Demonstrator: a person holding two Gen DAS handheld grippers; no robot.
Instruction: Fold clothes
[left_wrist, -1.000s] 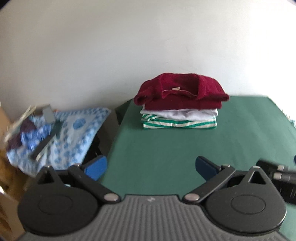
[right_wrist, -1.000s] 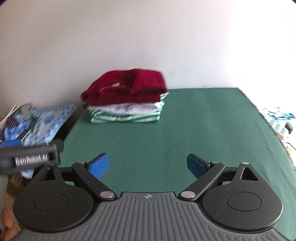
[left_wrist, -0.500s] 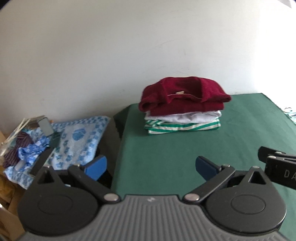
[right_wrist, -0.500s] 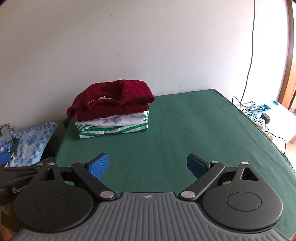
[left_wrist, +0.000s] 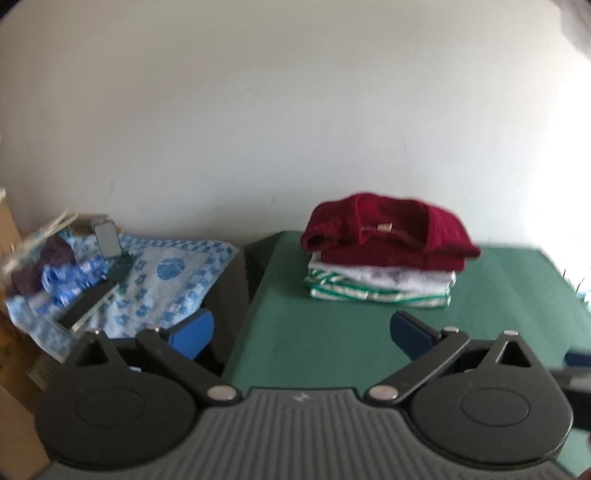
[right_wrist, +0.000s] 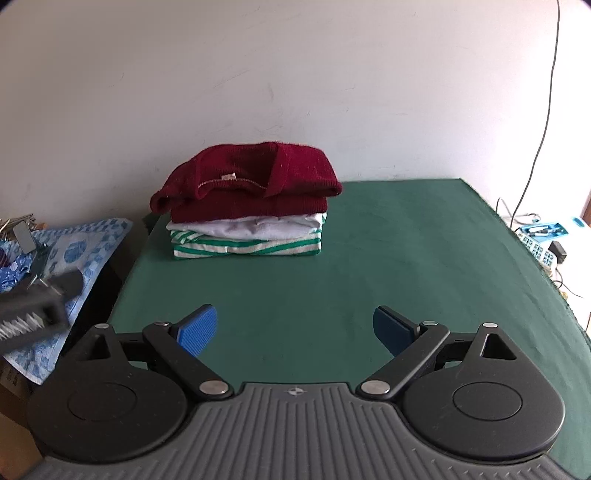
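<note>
Three folded garments were seen stacked at the far left corner of the green table (right_wrist: 406, 258): a maroon sweater (right_wrist: 251, 184) on top, a white piece (right_wrist: 251, 226) under it, a green-striped piece (right_wrist: 243, 247) at the bottom. Over the last second the stack itself was not disturbed; only the views were shifted, the right one swung so that the stack sat nearer its middle, the left one blurred by motion. Both the left gripper (left_wrist: 301, 330) and the right gripper (right_wrist: 295, 326) were held released, jaws spread wide and nothing between them, well short of the stack. No loose garment was shown on the table, so the folding was judged either finished or waiting on a fresh piece. Edges were squared, though the sweater's collar was left bulging. A blue-patterned cloth (left_wrist: 162, 273) lay off the table's left side.
</note>
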